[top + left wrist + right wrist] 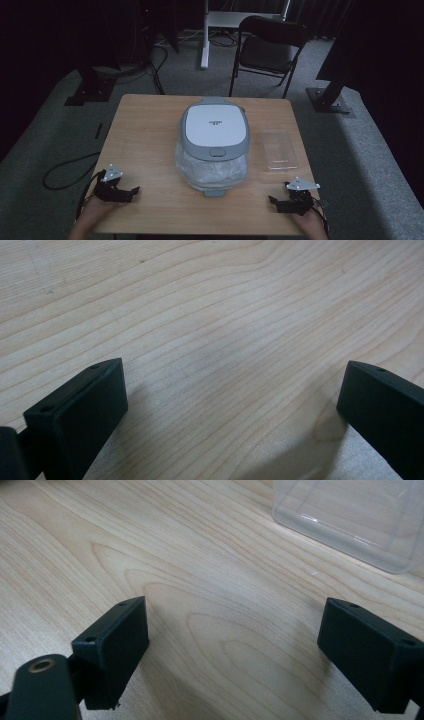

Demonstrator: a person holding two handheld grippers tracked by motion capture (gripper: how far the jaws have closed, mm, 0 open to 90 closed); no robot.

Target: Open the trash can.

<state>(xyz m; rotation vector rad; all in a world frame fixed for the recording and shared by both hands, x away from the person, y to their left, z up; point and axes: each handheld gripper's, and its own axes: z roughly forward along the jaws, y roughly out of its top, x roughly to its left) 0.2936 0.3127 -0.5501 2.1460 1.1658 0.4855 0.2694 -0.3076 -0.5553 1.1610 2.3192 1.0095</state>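
A grey and white lidded bin [214, 132] lined with a clear plastic bag [212, 172] stands in the middle of the wooden table [145, 140]. To its right lies a clear plastic tray [279, 149], whose near corner [345, 517] appears in the right gripper view. My left gripper [131, 192] rests low at the table's front left, open, with bare wood between its jaws [230, 390]. At the front right my right gripper [275, 201] is open too [232, 630], nothing between its jaws, just short of the tray.
A black folding chair [267, 47] and a white stand [205, 35] are on the carpet beyond the table. Black frame feet [87, 90] [332, 97] flank it. A cable [65, 175] loops on the floor at the left.
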